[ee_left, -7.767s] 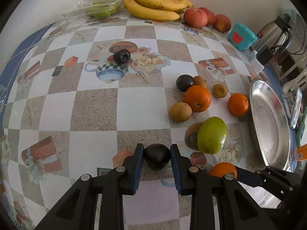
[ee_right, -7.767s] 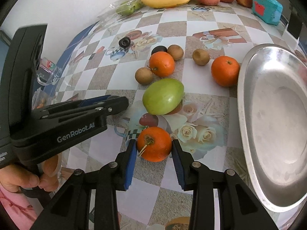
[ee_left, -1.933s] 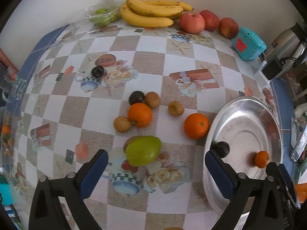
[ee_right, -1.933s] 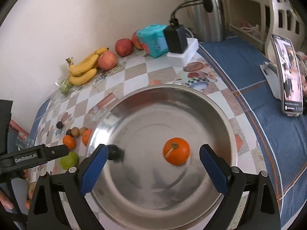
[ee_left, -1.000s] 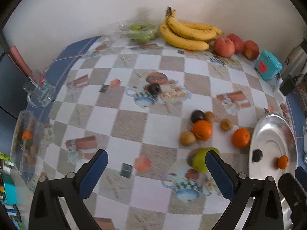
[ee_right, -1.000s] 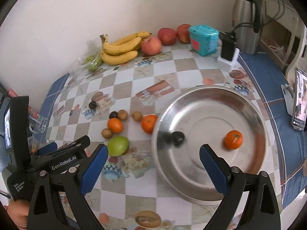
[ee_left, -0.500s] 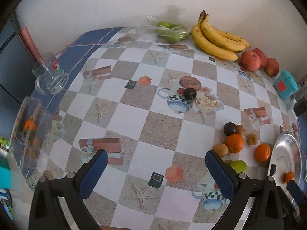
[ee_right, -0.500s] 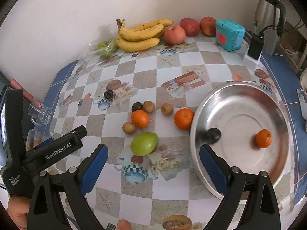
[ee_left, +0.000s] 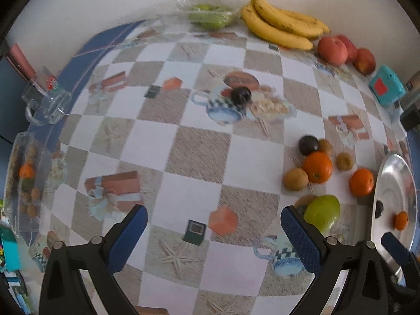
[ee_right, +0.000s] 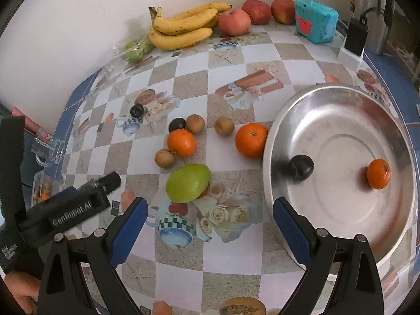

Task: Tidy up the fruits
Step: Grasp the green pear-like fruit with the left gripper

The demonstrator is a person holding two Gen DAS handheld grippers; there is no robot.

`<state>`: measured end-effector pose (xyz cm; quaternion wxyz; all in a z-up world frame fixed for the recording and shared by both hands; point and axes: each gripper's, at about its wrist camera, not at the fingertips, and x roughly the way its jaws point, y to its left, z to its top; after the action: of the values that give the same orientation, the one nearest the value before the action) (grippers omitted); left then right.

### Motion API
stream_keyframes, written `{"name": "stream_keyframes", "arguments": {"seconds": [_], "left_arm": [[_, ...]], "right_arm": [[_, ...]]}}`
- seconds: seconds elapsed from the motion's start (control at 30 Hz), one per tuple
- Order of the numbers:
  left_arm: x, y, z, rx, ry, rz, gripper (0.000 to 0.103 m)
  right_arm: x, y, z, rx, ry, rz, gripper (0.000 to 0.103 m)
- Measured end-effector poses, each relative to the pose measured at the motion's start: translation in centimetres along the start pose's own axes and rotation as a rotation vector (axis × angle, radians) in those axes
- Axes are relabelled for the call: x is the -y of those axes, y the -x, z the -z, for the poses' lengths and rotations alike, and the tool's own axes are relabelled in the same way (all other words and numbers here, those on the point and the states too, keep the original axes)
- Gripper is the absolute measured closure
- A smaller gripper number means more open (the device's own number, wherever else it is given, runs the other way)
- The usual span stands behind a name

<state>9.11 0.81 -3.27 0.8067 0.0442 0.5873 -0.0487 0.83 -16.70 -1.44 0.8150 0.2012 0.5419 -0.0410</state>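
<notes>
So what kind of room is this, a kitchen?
Probably a home kitchen or dining corner: a table under a checkered printed oilcloth, a steel kettle plugged in by the wall, and a yellow banana bunch beside a round metal tray.

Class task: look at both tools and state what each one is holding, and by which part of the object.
Nothing is held. The left tool and the right tool are both open above the table, with no fruit between their fingers.
</notes>
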Motion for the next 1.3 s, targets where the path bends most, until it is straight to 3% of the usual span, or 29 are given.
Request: {"name": "stream_keyframes", "arguments": {"seconds": [0.3,0.57,0.97,1.17,1.3], "left_arm": [[1.0,-0.3,-0.1,-0.018,0.008,0.071,0.000],[3.9,-0.2,0.0,-0.036,-0.055,0.141,0.002],[8.9,-1.1,0.0,-0.055,-0.190,0.179,0.019],[9.3,-2.2,0.2,-0.087,-0.175,0.210,0.024],[9.3,-2.3,0.2,-0.087,-0.170,0.230,0.038]], "right_arm": [[1.6,0.3,-0.7,0.024,-0.057,-0.025,0.007],[3.7,1.3,-1.2,0.059,-0.105,0.038,0.007],[6.3,2.2,-1.1,0.074,-0.172,0.055,0.007],[6.4,2.2,-1.0,0.073,-0.172,0.050,0.007],[6.5,2.1,-1.0,0.068,-0.176,0.048,0.007]]}}
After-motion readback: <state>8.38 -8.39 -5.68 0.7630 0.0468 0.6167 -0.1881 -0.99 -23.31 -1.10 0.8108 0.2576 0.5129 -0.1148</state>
